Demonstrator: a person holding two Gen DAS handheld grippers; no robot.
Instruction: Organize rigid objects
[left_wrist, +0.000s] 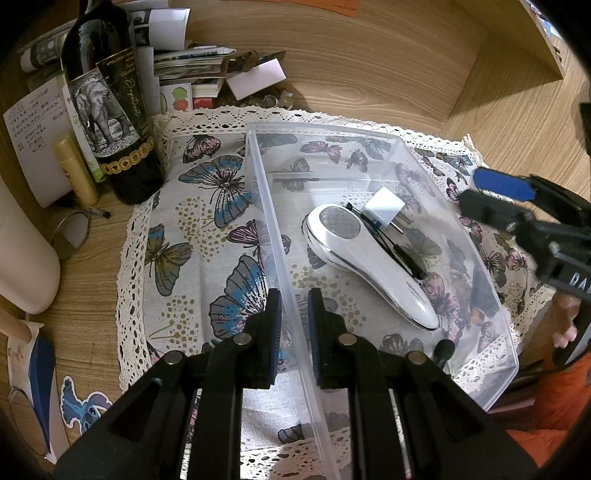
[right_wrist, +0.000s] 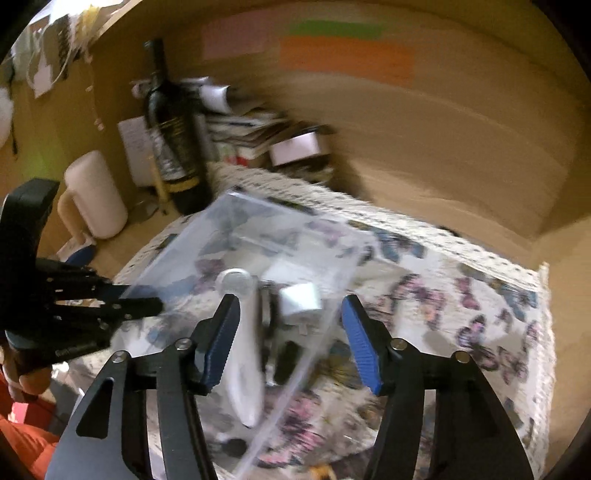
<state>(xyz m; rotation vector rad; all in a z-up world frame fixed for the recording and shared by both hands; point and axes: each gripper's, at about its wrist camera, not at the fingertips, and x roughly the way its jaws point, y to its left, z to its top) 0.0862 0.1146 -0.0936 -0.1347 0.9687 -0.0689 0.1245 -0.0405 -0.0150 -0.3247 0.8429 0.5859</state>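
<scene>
A clear plastic box (left_wrist: 491, 295) stands on the butterfly cloth (left_wrist: 192, 236). In it lie a white handheld device with a round mesh head (left_wrist: 369, 254), a white plug adapter (left_wrist: 386, 208) and a black cord. My left gripper (left_wrist: 294, 314) straddles the box's left wall, its fingers narrowly apart with the wall between them. My right gripper (right_wrist: 290, 332) is open and empty above the box's right side (right_wrist: 332, 269), over the white device (right_wrist: 245, 350) and adapter (right_wrist: 301, 299). The right wrist view is blurred by motion.
A dark wine bottle (left_wrist: 110, 110) stands at the cloth's back left, beside a yellow tube (left_wrist: 75, 170), a white jug (left_wrist: 22, 254) and stacked papers (left_wrist: 195, 66). A wooden wall and shelf run behind. A metal ring (left_wrist: 70, 236) lies on the desk.
</scene>
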